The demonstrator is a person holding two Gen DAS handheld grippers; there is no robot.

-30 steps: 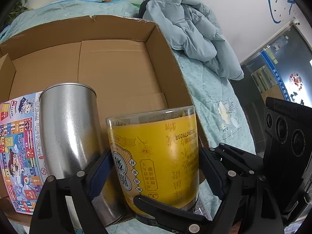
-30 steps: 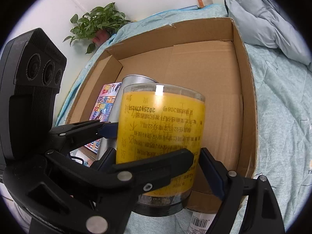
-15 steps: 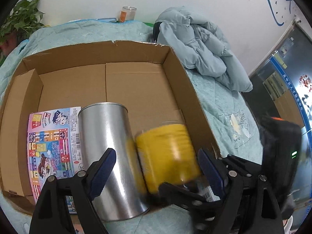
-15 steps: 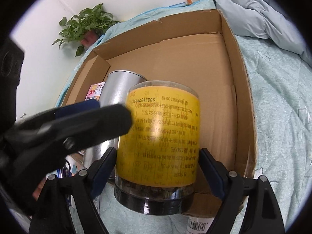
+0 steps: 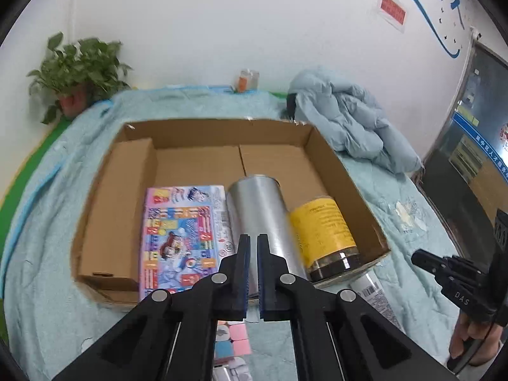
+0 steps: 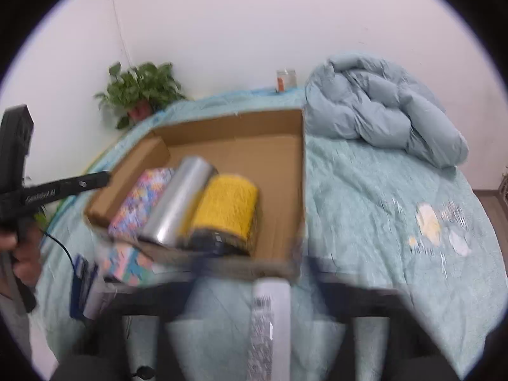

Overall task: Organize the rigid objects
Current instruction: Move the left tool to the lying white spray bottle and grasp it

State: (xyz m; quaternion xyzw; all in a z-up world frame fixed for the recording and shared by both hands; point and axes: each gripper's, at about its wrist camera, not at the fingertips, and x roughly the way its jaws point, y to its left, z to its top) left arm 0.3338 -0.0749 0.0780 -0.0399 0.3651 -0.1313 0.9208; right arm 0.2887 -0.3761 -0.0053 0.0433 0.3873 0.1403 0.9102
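Observation:
An open cardboard box (image 5: pixel 197 165) (image 6: pixel 279 158) lies on the bed. In it lie a colourful flat package (image 5: pixel 181 231) (image 6: pixel 139 200), a silver can (image 5: pixel 260 219) (image 6: pixel 177 203) and a yellow-labelled jar (image 5: pixel 324 231) (image 6: pixel 225 209), side by side. My left gripper (image 5: pixel 252 273) is shut and empty, held back above the box's near edge. My right gripper (image 6: pixel 254 266) is blurred; its fingers stand wide apart and empty near the box's near edge. It also shows at the right of the left wrist view (image 5: pixel 422 258).
A white tube with a barcode (image 6: pixel 270 324) (image 5: pixel 371 292) lies on the bed before the box. Pink and blue small items (image 5: pixel 231 339) (image 6: pixel 123 263) lie at the near left. A bunched grey-blue duvet (image 5: pixel 346 127), a potted plant (image 5: pixel 76 76) and a small jar (image 5: pixel 247 79) are behind.
The right gripper let go of the yellow jar, which now lies in the box beside the silver can. Both grippers pulled back and up; the left one closed.

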